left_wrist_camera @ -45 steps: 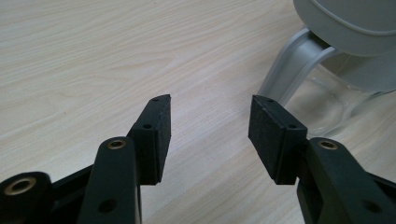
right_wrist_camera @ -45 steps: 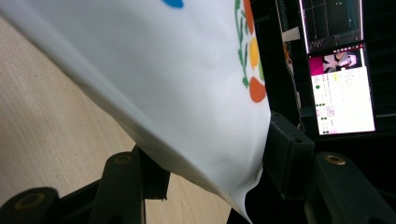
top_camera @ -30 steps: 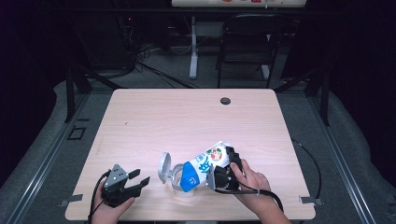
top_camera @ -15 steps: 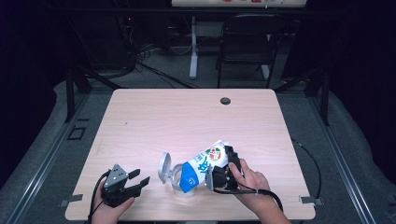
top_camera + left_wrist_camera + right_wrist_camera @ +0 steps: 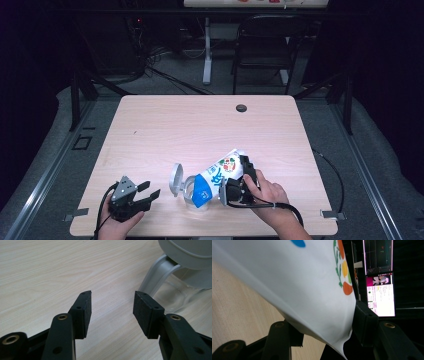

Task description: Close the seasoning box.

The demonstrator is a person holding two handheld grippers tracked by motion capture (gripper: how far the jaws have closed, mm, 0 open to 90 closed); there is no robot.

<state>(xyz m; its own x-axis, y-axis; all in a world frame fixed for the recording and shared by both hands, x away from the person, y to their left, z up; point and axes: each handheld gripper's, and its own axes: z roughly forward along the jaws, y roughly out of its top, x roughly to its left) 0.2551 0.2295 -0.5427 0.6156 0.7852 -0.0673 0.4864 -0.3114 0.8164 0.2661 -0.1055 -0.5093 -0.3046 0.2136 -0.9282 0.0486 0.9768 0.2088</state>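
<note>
A white and blue pouch (image 5: 220,176) with a fruit print lies tilted, its lower end at the mouth of a clear jar (image 5: 189,191) whose grey lid (image 5: 175,179) stands flipped open. My right gripper (image 5: 243,173) is shut on the pouch's upper end. In the right gripper view both pads of that gripper (image 5: 327,325) press the white pouch (image 5: 299,282). My left gripper (image 5: 150,189) rests near the table's front left, open, a short way left of the jar. In the left gripper view nothing lies between the jaws of this gripper (image 5: 112,307), and the jar (image 5: 175,297) with its lid (image 5: 190,252) is just ahead to the right.
The light wooden table (image 5: 200,125) has a dark round hole (image 5: 241,108) near its far edge. A chair (image 5: 265,45) and cables stand on the floor beyond. A lit monitor (image 5: 380,295) shows behind the pouch in the right gripper view.
</note>
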